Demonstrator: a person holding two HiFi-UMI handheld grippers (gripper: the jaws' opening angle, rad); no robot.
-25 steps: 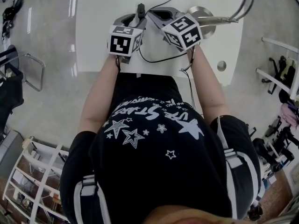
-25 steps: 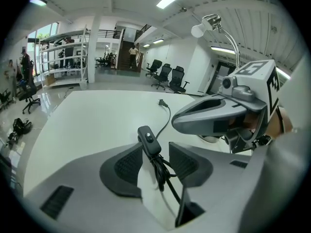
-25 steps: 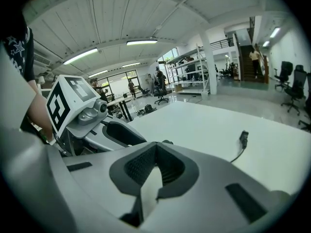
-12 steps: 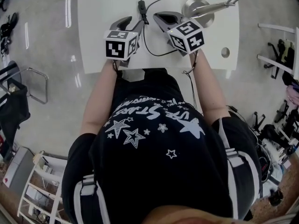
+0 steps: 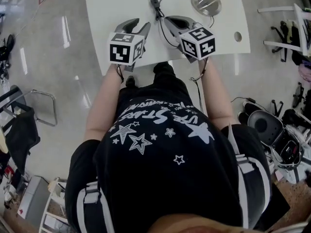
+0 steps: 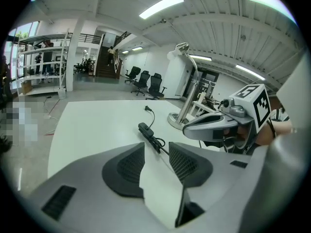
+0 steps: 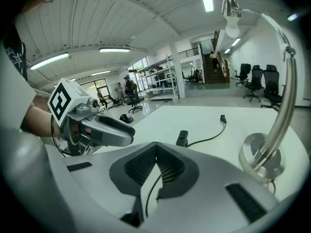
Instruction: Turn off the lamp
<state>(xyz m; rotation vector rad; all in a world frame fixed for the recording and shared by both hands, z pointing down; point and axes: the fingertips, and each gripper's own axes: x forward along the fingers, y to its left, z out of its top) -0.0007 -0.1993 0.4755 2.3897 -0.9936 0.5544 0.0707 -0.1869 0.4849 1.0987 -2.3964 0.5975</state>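
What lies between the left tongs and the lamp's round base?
A black cord with its inline switch on the white table, shown in the left gripper view.

Your lamp (image 7: 272,106) stands upright at the tabletop's (image 5: 116,13) far right, a round metal base (image 5: 206,1) under a curved chrome stem that arches up to a small head (image 7: 232,18). Its black cord (image 7: 206,139) trails left across the white surface, with the inline switch (image 5: 155,2) lying flat, well apart from the base.

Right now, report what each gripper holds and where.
Left gripper: open, holds nothing. Right gripper: tips together, lamp cord running beneath or between; hold cannot be told.
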